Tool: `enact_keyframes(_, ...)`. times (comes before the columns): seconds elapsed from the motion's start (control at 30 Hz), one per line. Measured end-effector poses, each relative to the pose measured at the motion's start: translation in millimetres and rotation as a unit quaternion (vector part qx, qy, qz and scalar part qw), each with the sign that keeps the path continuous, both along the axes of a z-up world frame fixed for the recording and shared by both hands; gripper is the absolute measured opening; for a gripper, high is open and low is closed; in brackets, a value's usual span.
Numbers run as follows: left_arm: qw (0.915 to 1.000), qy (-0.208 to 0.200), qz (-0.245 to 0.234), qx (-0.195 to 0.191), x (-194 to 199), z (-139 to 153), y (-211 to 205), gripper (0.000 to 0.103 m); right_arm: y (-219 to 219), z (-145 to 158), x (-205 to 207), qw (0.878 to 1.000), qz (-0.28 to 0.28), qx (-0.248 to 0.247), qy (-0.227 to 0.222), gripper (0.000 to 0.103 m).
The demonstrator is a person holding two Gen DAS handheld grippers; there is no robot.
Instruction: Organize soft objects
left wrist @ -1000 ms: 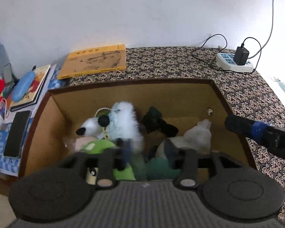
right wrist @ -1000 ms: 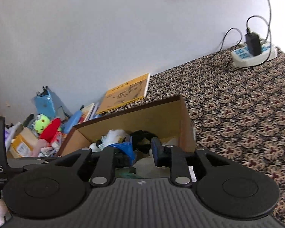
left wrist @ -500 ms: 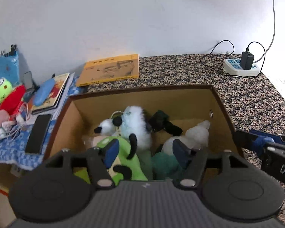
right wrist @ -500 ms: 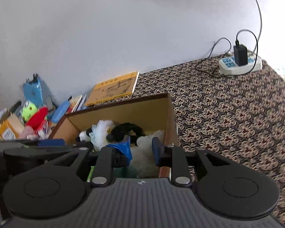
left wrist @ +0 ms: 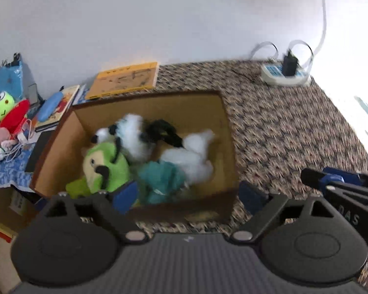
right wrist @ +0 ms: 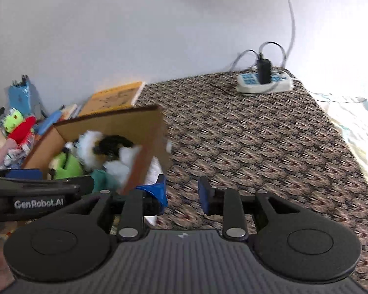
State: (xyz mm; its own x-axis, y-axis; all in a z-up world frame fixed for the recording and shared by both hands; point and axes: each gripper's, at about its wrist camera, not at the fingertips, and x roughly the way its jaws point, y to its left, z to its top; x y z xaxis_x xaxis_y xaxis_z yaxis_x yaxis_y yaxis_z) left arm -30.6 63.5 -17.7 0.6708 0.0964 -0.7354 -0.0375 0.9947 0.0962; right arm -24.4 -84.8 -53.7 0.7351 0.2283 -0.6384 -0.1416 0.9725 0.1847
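Hovering above the near wall of the box [left wrist: 229, 147], the left gripper [left wrist: 187, 197] has its blue-padded fingers [left wrist: 125, 196] spread wide and holds nothing. Inside the box lie the soft toys, packed close together: a green plush [left wrist: 105, 169] at the near left, a teal plush [left wrist: 162, 178] beside it toward the near wall, a white plush [left wrist: 189, 156] on the right, and a black-and-white plush [left wrist: 132, 134] toward the back. The box sits on a patterned cloth [left wrist: 282, 127], with a yellow book [left wrist: 125, 79] just behind it and a power strip [left wrist: 284, 77] well apart at the far right corner. To the left of the box, outside it, a frog toy [left wrist: 6, 109] rests among clutter. The right gripper [right wrist: 182, 194] hangs over the cloth just right of the box's near corner, fingers parted and empty. Both views are blurred, so finer details of the toys cannot be told.
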Motion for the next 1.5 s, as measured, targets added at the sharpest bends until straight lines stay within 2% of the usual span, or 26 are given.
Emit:
enact_keyframes(0.1,0.9997,0.020,-0.009,0.013,-4.9,-9.0,-20.3,0.090,-13.5,-7.2,-4.0,1.000,-0.008,-0.009,0.025,0.011)
enact_keyframes(0.33,0.9974,0.071,-0.006,-0.008,-9.3,-26.9,-44.9,0.090,-45.8,-23.0,-19.7,0.998,-0.030,-0.007,0.056,0.012)
enact_keyframes(0.57,0.9968,0.079,0.003,-0.009,-20.8,-32.6,-52.3,0.090,-53.9,-39.2,-29.6,0.996,-0.029,0.008,0.087,0.012)
enact_keyframes(0.83,0.9962,0.078,0.031,-0.025,-16.2,-28.6,-32.1,0.090,-46.3,-41.6,-29.7,0.996,-0.018,0.001,0.090,0.012)
enact_keyframes(1.03,0.9981,0.048,0.030,-0.025,-10.1,-9.6,-10.5,0.090,-37.4,-36.6,-26.7,0.996,-0.031,0.001,0.079,0.013)
enact_keyframes(1.17,0.9993,0.029,0.022,-0.009,-5.0,1.4,9.2,0.090,-18.6,-30.0,-21.8,0.997,-0.033,0.000,0.073,0.013)
enact_keyframes(1.27,0.9993,0.029,0.009,-0.021,0.3,8.9,32.7,0.090,1.6,-18.8,-19.1,0.997,-0.033,0.005,0.072,0.013)
enact_keyframes(1.5,0.9997,0.020,-0.006,-0.013,8.8,19.2,77.7,0.090,46.2,3.2,-12.6,0.996,-0.059,-0.005,0.062,0.013)
